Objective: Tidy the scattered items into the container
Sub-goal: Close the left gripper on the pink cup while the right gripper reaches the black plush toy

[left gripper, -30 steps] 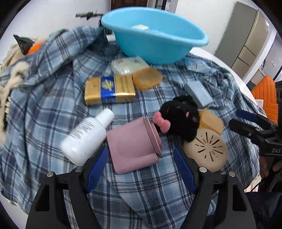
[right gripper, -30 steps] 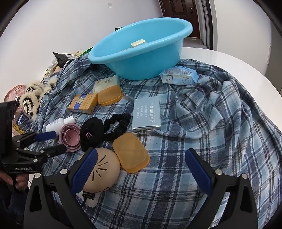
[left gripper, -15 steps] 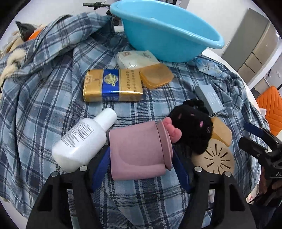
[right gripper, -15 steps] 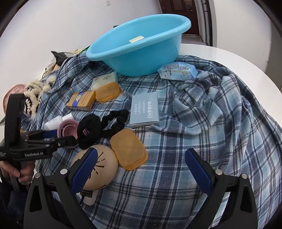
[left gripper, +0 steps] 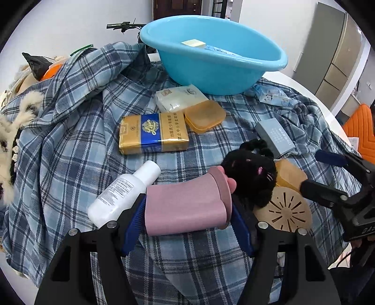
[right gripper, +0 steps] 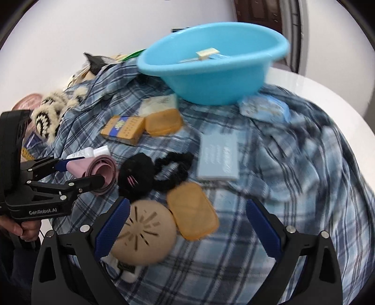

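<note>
Gripping pink cup (left gripper: 185, 206) in left claw (left gripper: 187, 220); right claw (right gripper: 187, 225) wide, empty. Best lifted level, clear of black scrunchie (left gripper: 252, 178), toward blue basin (left gripper: 234, 77).

walls (left gripper: 70, 28): white | door (left gripper: 177, 9): dark wood | cabinet (left gripper: 332, 54): grey | chair (left gripper: 361, 126): orange

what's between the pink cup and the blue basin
In the left wrist view, past the pink cup lie the gold and blue packet, an orange soap case and a white pack, then the blue basin.
</note>
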`<act>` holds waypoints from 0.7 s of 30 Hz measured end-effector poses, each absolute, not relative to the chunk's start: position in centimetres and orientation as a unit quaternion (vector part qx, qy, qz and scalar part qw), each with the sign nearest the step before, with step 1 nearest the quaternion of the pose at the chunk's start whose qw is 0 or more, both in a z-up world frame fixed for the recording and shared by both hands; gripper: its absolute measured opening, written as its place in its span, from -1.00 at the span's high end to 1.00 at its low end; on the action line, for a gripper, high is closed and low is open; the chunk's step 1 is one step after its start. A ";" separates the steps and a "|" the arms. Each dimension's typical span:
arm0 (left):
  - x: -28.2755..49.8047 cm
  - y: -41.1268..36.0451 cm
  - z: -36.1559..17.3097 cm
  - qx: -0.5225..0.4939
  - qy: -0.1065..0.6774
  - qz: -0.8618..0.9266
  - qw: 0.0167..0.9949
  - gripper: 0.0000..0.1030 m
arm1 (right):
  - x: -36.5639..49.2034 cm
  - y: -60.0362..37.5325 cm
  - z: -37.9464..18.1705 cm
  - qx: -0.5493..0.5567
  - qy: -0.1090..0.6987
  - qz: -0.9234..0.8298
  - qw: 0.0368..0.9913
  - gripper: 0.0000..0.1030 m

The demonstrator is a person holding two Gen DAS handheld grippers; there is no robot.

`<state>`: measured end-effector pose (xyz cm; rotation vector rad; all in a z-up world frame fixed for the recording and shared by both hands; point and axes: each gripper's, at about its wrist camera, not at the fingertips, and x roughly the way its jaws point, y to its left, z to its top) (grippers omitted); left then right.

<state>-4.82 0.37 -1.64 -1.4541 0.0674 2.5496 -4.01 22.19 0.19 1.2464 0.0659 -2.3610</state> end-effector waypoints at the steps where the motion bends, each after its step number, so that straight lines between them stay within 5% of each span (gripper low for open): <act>1: -4.8 0.2 -1.6 -0.492 0.021 0.864 0.101 -0.35 | -4.2 21.6 0.1 0.453 0.034 -0.858 0.239 -0.92; 18: -4.5 -3.5 -1.6 -0.493 -0.006 0.868 0.064 -0.35 | -6.5 14.2 -2.7 0.453 0.155 -0.830 0.284 -0.91; 21: -4.6 -3.5 -1.7 -0.495 -0.006 0.866 0.064 -0.34 | -6.6 13.4 -3.2 0.452 0.177 -0.827 0.283 -0.77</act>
